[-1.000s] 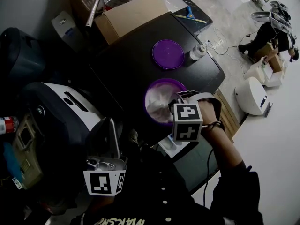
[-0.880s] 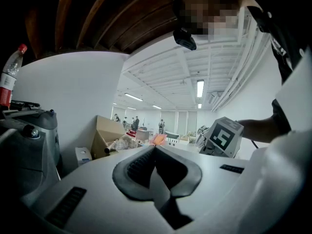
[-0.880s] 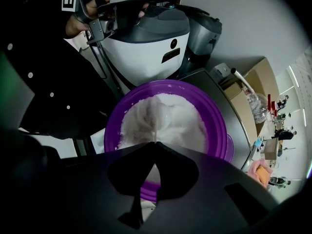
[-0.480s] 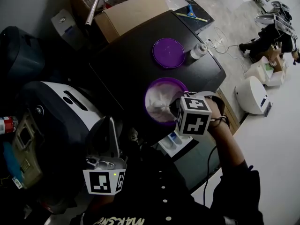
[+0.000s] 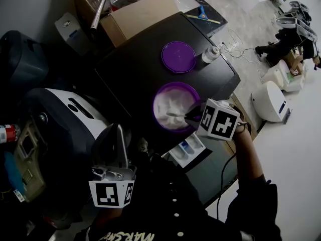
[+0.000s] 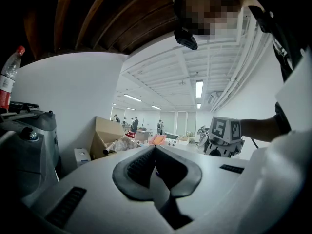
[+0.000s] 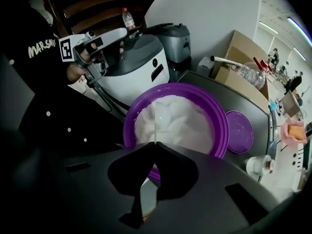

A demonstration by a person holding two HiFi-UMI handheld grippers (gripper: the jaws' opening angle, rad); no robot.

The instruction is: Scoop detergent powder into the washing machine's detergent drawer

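- White powder fills a purple bowl on the dark washer. None of it can be seen in the drawer yet.
- Spoon: its thin handle is clenched between the jaws of the right hand-held gripper, and its tip lies on the powder near the bowl's middle.
- Change: a second ago this hand-held gripper hung over the bowl's near rim. It has since swung out to the bowl's right side and tilted, so the spoon now reaches in sideways. This is judged to be the loading stroke of a scoop.
- Drawer: it stands pulled open at the washer's front, just below the bowl, and is better exposed since the arm moved aside. The carry from bowl to drawer should be short.
- Left hand-held gripper: jaws closed on nothing. It is held low near the person's body, unmoved and well apart from the bowl.
- Beyond the bowl lie its purple lid and a small white bottle.
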